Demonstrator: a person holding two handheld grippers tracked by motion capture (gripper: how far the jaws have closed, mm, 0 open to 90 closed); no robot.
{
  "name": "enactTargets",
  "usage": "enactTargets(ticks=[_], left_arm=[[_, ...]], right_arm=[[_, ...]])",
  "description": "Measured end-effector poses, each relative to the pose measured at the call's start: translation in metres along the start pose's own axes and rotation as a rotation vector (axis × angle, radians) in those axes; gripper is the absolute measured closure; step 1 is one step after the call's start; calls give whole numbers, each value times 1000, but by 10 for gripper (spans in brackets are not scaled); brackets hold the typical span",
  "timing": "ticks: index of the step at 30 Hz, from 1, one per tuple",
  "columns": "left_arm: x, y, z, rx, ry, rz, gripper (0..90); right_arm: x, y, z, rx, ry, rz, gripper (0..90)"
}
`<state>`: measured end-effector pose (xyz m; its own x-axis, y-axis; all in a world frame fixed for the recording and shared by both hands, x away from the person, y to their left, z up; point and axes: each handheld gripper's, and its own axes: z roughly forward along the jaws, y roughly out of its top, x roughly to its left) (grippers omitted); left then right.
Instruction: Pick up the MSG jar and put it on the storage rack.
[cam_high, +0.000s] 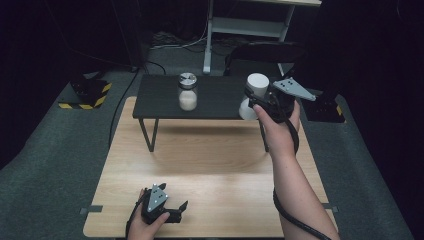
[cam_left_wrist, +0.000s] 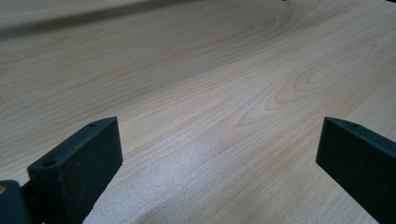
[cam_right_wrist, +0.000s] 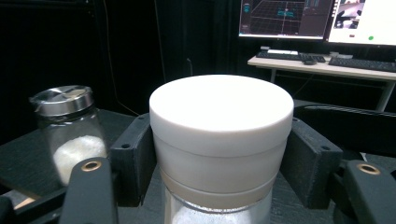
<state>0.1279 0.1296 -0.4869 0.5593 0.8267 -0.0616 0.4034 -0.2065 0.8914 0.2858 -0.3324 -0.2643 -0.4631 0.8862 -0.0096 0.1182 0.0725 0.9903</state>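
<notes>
While the right gripper (cam_high: 256, 98) pinches the white-lidded jar (cam_high: 255, 95) by its lid at the right end of the black shelf (cam_high: 160, 100), placement looks unfinished: jaws pressed on both sides of the lid, jar held at the shelf edge, can't tell if it rests there. The metal-capped shaker (cam_high: 187, 92) already stands mid-shelf, well apart. Left gripper (cam_high: 175, 209) idles low on the wooden table (cam_high: 220, 165), jaws spread, nothing between. Left, I'd judge: set jar down, release.

The white-lidded round glass jar (cam_right_wrist: 219, 140) is cut off below by the right gripper view's bottom edge, and the black jaws cover its sides.
</notes>
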Motion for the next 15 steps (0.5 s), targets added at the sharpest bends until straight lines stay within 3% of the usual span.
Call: enactTargets(ticks=[11,15], left_arm=[[1,0,0,-2,-4,-12,6],[2,-1,0,-6,-5,-13,6]], right_arm=[[3,6,21,23,-32,-29,340],[1,5,27,25,-29,-19,340]])
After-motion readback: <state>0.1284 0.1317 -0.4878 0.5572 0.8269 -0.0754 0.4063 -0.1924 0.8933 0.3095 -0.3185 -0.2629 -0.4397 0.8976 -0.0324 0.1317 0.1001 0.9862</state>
